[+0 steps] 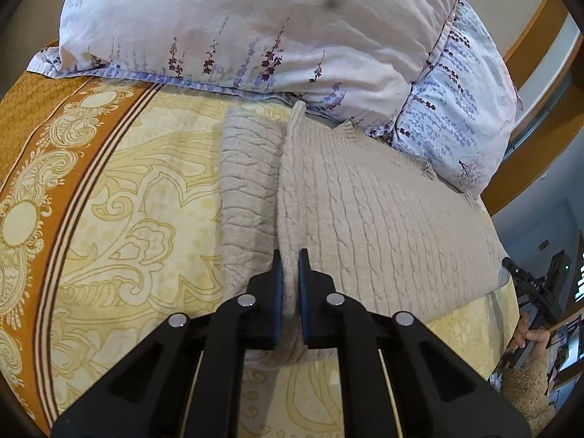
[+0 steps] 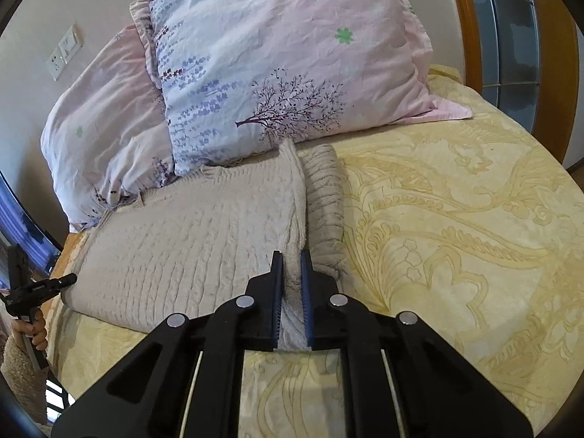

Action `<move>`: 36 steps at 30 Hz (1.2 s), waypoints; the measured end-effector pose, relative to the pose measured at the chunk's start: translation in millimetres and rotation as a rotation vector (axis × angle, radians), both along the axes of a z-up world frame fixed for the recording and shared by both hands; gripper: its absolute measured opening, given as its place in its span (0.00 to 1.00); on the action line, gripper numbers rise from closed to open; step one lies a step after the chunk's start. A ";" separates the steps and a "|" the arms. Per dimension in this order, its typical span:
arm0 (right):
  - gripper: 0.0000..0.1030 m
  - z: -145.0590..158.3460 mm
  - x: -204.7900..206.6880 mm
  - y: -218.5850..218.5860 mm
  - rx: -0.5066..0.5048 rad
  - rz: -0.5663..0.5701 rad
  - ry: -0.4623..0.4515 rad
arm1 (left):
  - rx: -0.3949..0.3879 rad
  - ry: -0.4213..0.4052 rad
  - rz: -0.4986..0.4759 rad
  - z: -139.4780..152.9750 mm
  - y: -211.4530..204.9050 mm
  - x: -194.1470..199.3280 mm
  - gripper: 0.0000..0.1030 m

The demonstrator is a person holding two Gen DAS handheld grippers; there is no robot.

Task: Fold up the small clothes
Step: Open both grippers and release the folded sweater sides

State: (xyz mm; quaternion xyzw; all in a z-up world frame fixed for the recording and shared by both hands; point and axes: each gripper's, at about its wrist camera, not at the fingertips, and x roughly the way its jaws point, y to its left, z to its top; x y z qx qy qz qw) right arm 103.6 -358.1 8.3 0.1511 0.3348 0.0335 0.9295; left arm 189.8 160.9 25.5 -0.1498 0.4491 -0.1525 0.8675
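Grippers angled down at bed point(image 1: 146, 189): left gripper point(image 1: 290, 255) and right gripper point(image 2: 292, 255) each clamp sweater point(image 1: 365, 211) hem; sweater's far edge hidden under pillows point(image 1: 255, 29).

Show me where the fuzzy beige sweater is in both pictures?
Left wrist view: the beige sweater fills the centre and right, its near hem pinched in the left tool.
Right wrist view: the sweater lies centre-left, its near hem pinched in the right tool.
Shared landmark: the floral pillows just behind it.
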 end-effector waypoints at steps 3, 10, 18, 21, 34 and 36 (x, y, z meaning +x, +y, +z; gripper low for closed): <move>0.09 -7.2 -0.7 0.9 -0.034 -0.028 0.040 | 0.006 0.004 -0.013 -2.2 2.8 -2.3 0.07; 0.09 -24.7 14.9 2.1 -0.074 -0.083 0.121 | 0.007 0.003 -0.006 -8.5 3.4 -4.6 0.10; 0.36 4.6 9.8 12.9 -0.086 -0.096 0.037 | 0.003 -0.066 0.048 12.8 8.8 -12.0 0.37; 0.37 16.2 18.9 34.1 -0.099 -0.023 0.008 | 0.032 -0.135 0.045 28.2 -5.0 -11.7 0.46; 0.46 0.0 69.4 107.9 -0.217 0.136 0.086 | 0.118 -0.069 -0.001 2.9 -50.4 15.5 0.53; 0.48 -10.6 73.6 107.3 -0.227 0.133 0.123 | 0.105 -0.060 0.005 -2.2 -46.5 16.3 0.53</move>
